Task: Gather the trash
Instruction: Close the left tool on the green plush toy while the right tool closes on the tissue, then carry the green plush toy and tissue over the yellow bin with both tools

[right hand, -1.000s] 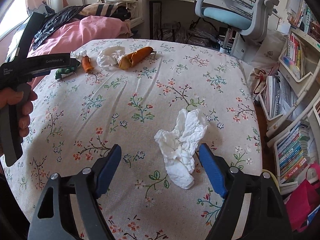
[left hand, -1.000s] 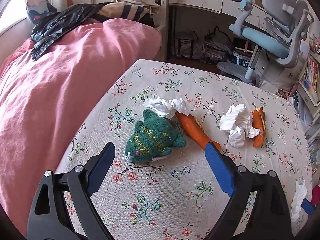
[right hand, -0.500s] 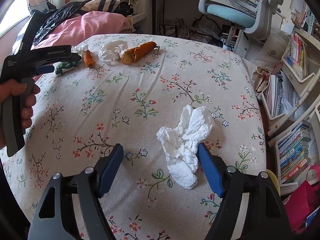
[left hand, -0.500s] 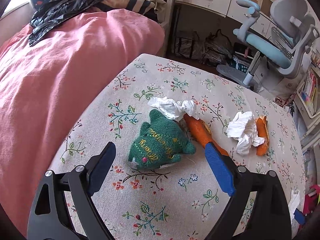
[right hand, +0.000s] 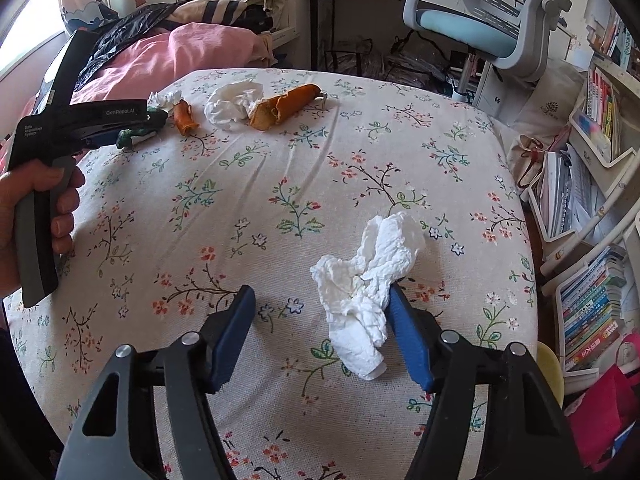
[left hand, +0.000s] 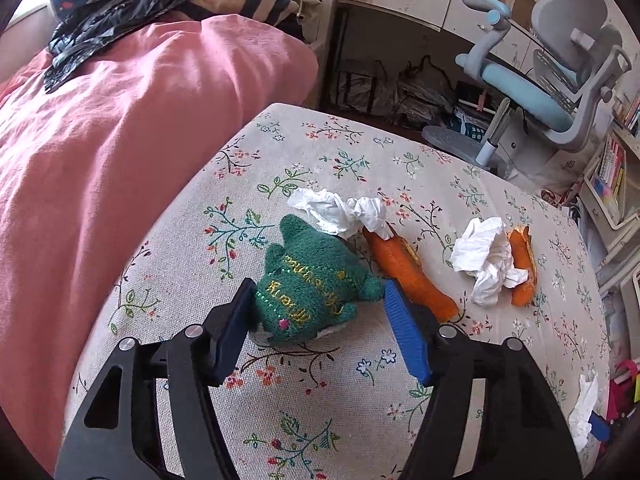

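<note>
1. Since 1 s ago: left gripper (left hand: 316, 304) has moved fwd over the tabletop (left hand: 304, 408); the green plush toy (left hand: 312, 292), then ahead of its fingers, now sits between them. Right gripper (right hand: 320, 312) has also closed in on the near tissue wad (right hand: 366, 292); wad now against its right finger.
2. Left gripper: wide open, nothing clamped. Left finger touches or nearly touches the toy's left side; right finger just beside toy's right side, w/ orange peel (left hand: 408, 276) right behind it.
3. Right gripper: wide open, nothing gripped. Tissue wad touches inner face of right finger; clear gap to left finger.
4. Trash on floral-cloth tabletop, left-wrist view: crumpled tissue (left hand: 340, 212) just beyond the toy, touching far end of the long orange peel; 2nd tissue (left hand: 486, 260) further right, touching a smaller peel piece (left hand: 522, 264).
5. Right-wrist view: same cluster sits at far left of tabletop, well apart from the near tissue wad. Person's hand (right hand: 28, 208) holds the left gripper's handle at left edge.
6. Around: pink bedding (left hand: 120, 152) left of tabletop w/ black plastic bag (left hand: 104, 20) on it; blue-grey office chair (left hand: 560, 80) far right; bookshelves (right hand: 592, 208) along the right.
</note>
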The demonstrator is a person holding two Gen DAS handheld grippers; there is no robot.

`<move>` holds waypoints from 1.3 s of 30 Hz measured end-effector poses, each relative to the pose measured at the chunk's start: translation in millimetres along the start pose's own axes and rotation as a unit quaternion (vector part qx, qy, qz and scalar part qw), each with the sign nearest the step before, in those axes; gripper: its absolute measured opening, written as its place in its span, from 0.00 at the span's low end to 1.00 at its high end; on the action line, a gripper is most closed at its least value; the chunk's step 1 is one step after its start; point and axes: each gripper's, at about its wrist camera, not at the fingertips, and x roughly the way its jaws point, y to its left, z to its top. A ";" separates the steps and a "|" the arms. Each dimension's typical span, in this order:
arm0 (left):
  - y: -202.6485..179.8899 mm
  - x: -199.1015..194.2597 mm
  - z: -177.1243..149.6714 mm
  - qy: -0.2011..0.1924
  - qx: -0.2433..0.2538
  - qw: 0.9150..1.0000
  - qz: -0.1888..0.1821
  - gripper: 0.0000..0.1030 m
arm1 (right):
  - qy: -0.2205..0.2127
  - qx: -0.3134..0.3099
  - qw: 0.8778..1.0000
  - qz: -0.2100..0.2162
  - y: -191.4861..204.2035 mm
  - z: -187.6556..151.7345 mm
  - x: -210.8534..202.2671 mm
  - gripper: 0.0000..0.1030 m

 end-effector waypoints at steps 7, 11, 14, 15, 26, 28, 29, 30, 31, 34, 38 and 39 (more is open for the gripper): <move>-9.0 -7.7 -2.7 0.010 0.012 0.999 -0.032 0.27 | -0.009 0.005 1.000 0.003 -0.6 -1.0 -3.1 0.29; -17.5 -17.3 -9.6 0.009 0.027 0.999 -0.044 0.26 | -0.012 0.010 1.000 0.005 -1.5 -1.7 -4.4 0.19; -24.6 -27.0 -14.1 0.004 0.038 0.998 -0.050 0.26 | -0.016 0.018 1.000 0.008 -4.0 -3.3 -6.8 0.18; -26.5 -30.3 -15.7 0.003 0.041 0.998 -0.052 0.26 | -0.018 0.019 1.000 0.009 -4.6 -4.0 -7.9 0.17; -41.0 -58.5 -35.9 -0.007 0.065 0.996 -0.058 0.26 | -0.022 0.016 1.000 0.010 -1.2 -14.7 -18.0 0.17; -45.8 -62.3 -38.7 -0.009 0.074 0.995 -0.059 0.26 | -0.022 0.018 1.000 0.010 -2.5 -15.9 -18.7 0.17; -48.3 -64.0 -39.5 -0.011 0.079 0.995 -0.058 0.26 | -0.023 0.019 1.000 0.011 -3.2 -15.9 -18.7 0.17; -51.1 -65.6 -40.6 -0.013 0.084 0.995 -0.058 0.26 | -0.023 0.020 0.999 0.011 -3.4 -15.8 -18.9 0.17; -53.2 -66.5 -40.9 -0.014 0.089 0.994 -0.057 0.26 | -0.023 0.021 0.999 0.011 -3.4 -15.5 -18.6 0.17; -57.8 -67.7 -43.4 -0.016 0.098 0.993 -0.057 0.26 | -0.023 0.019 0.999 0.012 -2.3 -15.3 -17.9 0.17; -60.5 -67.3 -42.0 -0.017 0.097 0.993 -0.061 0.26 | -0.023 0.014 1.000 0.012 -0.2 -15.2 -17.3 0.17; -61.4 -67.5 -41.8 -0.018 0.097 0.993 -0.063 0.26 | -0.023 0.014 1.000 0.012 0.3 -15.3 -17.1 0.17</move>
